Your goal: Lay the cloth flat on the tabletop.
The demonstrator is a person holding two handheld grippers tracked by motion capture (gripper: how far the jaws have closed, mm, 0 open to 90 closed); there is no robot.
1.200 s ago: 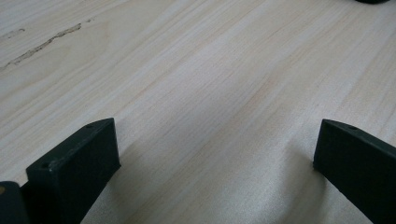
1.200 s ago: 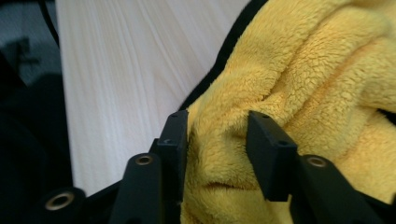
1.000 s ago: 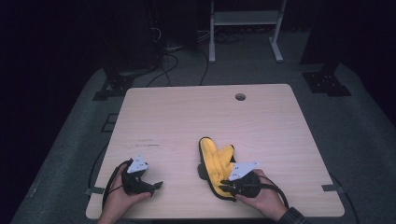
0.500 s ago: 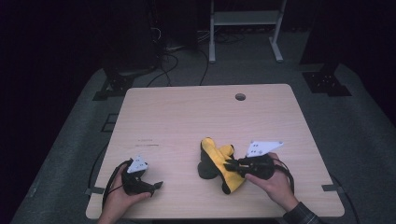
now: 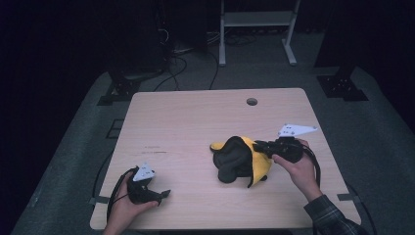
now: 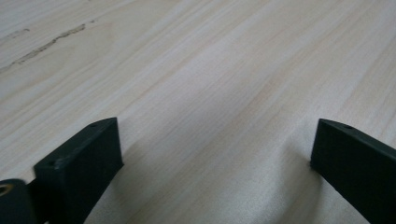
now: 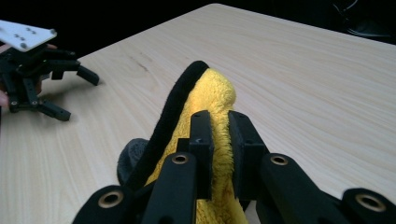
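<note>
A yellow fleece garment with a black outer side (image 5: 242, 159) lies bunched on the right half of the wooden table (image 5: 195, 122). My right gripper (image 5: 259, 146) is shut on its yellow edge and holds that fold raised. In the right gripper view the two jaws pinch the yellow fleece (image 7: 212, 98) with a black rim running up its left side. My left gripper (image 5: 164, 194) rests near the table's front left edge, open, with bare wood (image 6: 210, 107) between its jaws. It also appears far off as the left gripper (image 7: 65, 88) in the right gripper view.
A round cable hole (image 5: 251, 102) sits near the table's far edge. Beyond the table are a white metal frame (image 5: 257, 22), cables on the floor (image 5: 181, 54) and dark stands at both sides.
My right gripper has lifted and pulled the garment's edge to the right and away from the front edge, folding the flat yellow piece into a bunched heap. The left gripper stayed put.
</note>
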